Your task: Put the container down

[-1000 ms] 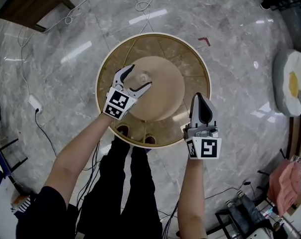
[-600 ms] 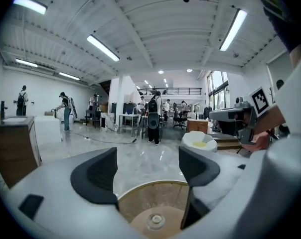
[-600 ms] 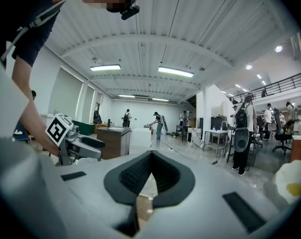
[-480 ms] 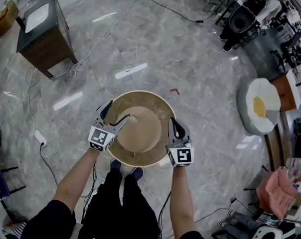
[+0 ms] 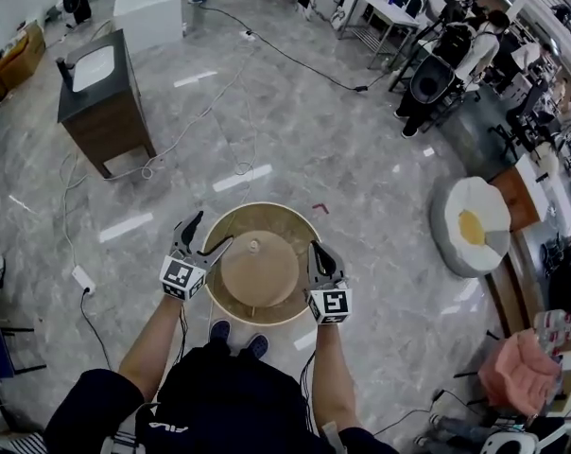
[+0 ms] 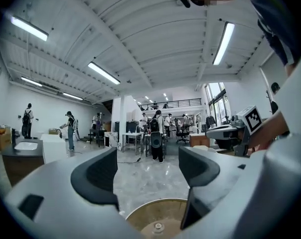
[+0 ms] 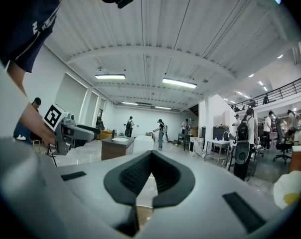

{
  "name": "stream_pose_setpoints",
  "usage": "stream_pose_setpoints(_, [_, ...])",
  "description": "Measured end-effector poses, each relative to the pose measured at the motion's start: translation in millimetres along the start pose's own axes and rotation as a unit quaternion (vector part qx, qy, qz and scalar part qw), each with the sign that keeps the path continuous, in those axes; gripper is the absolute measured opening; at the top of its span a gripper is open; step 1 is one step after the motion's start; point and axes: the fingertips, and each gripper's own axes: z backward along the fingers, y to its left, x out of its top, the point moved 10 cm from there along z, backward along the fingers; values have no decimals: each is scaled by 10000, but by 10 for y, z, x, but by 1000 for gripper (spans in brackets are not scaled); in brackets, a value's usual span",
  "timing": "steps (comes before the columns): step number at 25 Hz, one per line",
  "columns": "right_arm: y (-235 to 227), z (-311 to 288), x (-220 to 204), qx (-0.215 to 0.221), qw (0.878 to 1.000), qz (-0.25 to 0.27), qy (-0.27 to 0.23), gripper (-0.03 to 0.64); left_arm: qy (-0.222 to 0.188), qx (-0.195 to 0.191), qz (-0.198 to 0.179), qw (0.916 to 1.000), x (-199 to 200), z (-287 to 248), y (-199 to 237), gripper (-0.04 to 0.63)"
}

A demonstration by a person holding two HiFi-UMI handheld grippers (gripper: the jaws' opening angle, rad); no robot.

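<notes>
The container (image 5: 261,268) is a round tan basket with a domed lid and a small knob (image 5: 254,246), standing on the marble floor in front of my feet. My left gripper (image 5: 213,229) hangs open over its left rim, nothing between the fingers. In the left gripper view the container's rim (image 6: 140,214) and the knob (image 6: 157,227) show low down between the open left gripper (image 6: 148,166) jaws. My right gripper (image 5: 316,249) is shut and empty at the basket's right rim. In the right gripper view, the right gripper (image 7: 151,153) has its pads meeting at the tips.
A dark wooden cabinet with a white basin (image 5: 96,93) stands far left. A white cable (image 5: 238,166) and a power strip (image 5: 82,277) lie on the floor. An egg-shaped cushion (image 5: 470,227) lies to the right. Desks, chairs and people fill the back right.
The head view has risen, so the container looks smaller and lower. The left gripper has gone from over the lid's knob to the left rim. The right gripper stayed shut.
</notes>
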Motion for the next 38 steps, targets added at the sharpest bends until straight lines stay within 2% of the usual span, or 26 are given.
stream_pose_setpoints(6, [181, 191, -43, -259, 9991, -266, -189, 28, -133, 38, -22, 9999, 13, 279, -65, 359])
stream_pose_setpoints(15, [224, 334, 173, -442, 9985, -67, -315, 28, -282, 84, -16, 9996, 244, 443, -162, 356])
stream_pose_setpoints(16, [225, 361, 192, -449, 9984, -76, -350, 28, -314, 103, -18, 9995, 266, 457, -187, 335])
stream_pose_setpoints(18, [219, 397, 224, -454, 9982, -45, -379, 28, -427, 177, 42, 9989, 311, 473, -219, 196])
stream_pose_setpoints(20, [221, 412, 262, -463, 9982, -5, -389, 28, -472, 199, 86, 9987, 345, 465, -238, 101])
stream_pose_setpoints(23, [218, 461, 297, -492, 9971, -251, -520, 28, -328, 92, 33, 9994, 335, 458, -299, 44])
stream_pose_setpoints(29, [232, 540, 324, -444, 9975, -221, -499, 28, -296, 143, 111, 9994, 334, 495, -371, 26])
stream_pose_setpoints(38, [257, 555, 365, -395, 9977, -90, -535, 28, -403, -128, 210, 9989, 359, 368, -414, 25])
